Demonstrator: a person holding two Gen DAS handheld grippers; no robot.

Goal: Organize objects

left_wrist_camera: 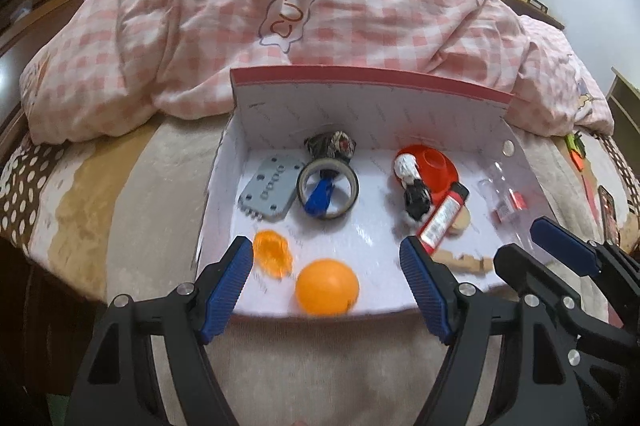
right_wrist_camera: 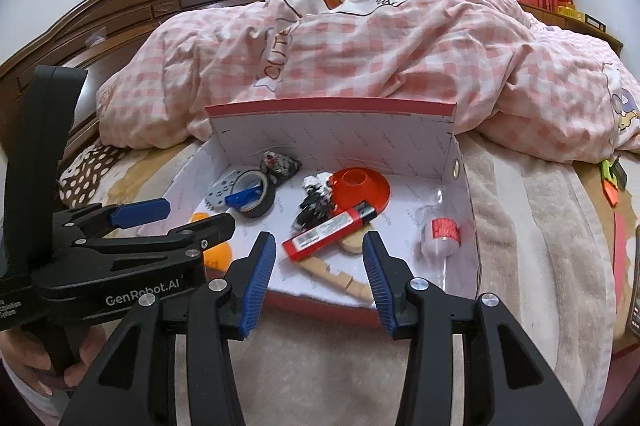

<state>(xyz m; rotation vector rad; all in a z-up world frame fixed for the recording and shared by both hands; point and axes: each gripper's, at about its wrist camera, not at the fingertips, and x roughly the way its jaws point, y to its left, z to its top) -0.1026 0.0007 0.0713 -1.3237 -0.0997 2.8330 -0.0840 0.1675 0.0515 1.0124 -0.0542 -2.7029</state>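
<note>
Inside the white box [left_wrist_camera: 224, 161], at its six o'clock edge, sits the orange ball [left_wrist_camera: 327, 286]: light, smooth, likely to roll or squirt out, so best pinched across its widest middle. At its ten o'clock lies a translucent orange piece [left_wrist_camera: 272, 254]; toward twelve, a tape roll [left_wrist_camera: 327, 190]. The left gripper [left_wrist_camera: 326, 280] stands wide apart around the ball without touching. The right gripper [right_wrist_camera: 319, 272] is empty, jaws parted above the red lighter [right_wrist_camera: 329, 229].

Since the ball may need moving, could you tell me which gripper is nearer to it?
Left. The left gripper has the ball between its open fingertips, untouched. The right gripper hovers off to the right, over the lighter.
</note>
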